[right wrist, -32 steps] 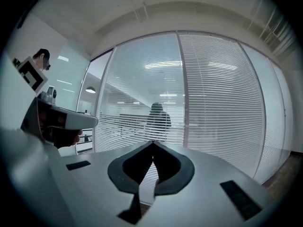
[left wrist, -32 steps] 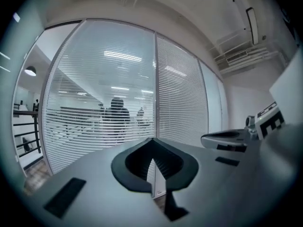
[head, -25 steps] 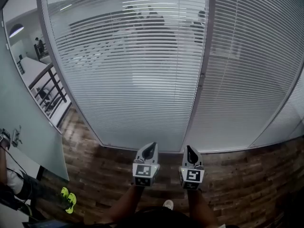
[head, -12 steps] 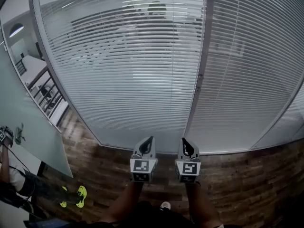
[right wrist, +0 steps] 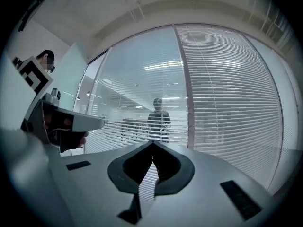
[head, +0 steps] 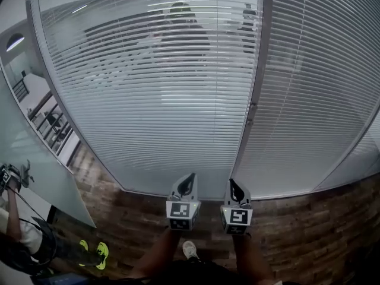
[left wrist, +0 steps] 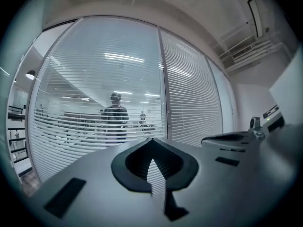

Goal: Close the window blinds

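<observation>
step: approach, nothing touched | white slatted window blinds point(head: 154, 100) hung left of grey window post point(head: 254, 100), slats open | left gripper point(head: 187, 183) and right gripper point(head: 236, 187) below post, jaws pressed together, empty | next likely called for reaching up toward the blinds

I stand on a dark wood-plank floor point(head: 309, 218) facing tall window panes point(head: 154, 153) that are split by a grey metal post point(head: 253, 100). White blinds point(head: 314, 88) hang over the glass. Left of the post the slats are open enough to see through, and right of it they look denser. Strips of ceiling light point(left wrist: 124, 57) show through the left pane. On my left stands a pale frosted glass panel point(head: 41, 171), with a dark railing point(head: 47, 120) behind it. Overhead, the white ceiling point(left wrist: 189, 4) carries a long lamp point(left wrist: 254, 17) and a slatted vent point(left wrist: 246, 51).
</observation>
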`<state>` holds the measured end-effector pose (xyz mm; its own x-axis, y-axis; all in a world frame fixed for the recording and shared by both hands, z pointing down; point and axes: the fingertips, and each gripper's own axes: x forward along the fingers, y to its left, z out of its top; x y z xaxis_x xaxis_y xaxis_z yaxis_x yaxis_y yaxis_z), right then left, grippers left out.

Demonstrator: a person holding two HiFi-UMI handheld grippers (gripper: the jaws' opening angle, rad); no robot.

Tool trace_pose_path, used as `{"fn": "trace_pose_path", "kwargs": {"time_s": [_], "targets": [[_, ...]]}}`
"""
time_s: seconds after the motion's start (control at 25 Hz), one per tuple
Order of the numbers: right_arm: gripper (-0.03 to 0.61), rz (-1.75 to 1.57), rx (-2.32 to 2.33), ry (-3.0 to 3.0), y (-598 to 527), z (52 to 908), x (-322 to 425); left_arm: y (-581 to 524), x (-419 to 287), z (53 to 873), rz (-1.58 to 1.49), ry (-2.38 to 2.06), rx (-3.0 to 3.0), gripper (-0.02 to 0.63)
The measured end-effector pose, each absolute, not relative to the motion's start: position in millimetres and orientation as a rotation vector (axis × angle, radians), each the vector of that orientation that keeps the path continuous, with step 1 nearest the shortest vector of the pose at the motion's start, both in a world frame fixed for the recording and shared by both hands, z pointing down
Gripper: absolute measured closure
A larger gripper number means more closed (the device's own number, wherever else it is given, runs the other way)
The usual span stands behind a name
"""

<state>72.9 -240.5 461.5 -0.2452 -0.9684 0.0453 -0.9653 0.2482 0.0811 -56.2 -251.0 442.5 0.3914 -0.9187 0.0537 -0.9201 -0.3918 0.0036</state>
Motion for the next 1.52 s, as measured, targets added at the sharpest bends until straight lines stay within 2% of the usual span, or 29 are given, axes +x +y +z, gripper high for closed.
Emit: {"fn": "trace_pose_path", "kwargs": {"time_s": [0.24, 0.52, 1.0, 1.2, 1.52], "targets": [[0.575, -0.051, 1.928, -2.353, -245.9, 452.5, 58.0, -261.5, -67.3, 443.1, 0.058, -1.674, 2.624, 0.617], [0.575, -0.004, 2.036, -2.271, -285.7, 501.7, 67.2, -305.6, -67.8, 493.0, 0.076, -1.598, 2.697, 0.617], [0.575, -0.055, 2.072, -2.278, -328.9, 505.8, 67.2, -352.9, -71.5, 491.4, 0.079, -1.569, 2.744, 0.617], [0.575, -0.072, 2.065, -2.283, -353.6, 514.5, 83.6, -379.8, -64.4, 506.4, 0.059, -1.610, 2.749, 0.617], [0.575, -0.108, 2.105, -2.249, -388.7, 482.8, 125.9, -397.8, -48.9, 495.5, 0.045, -1.644, 2.669, 0.617]]}}
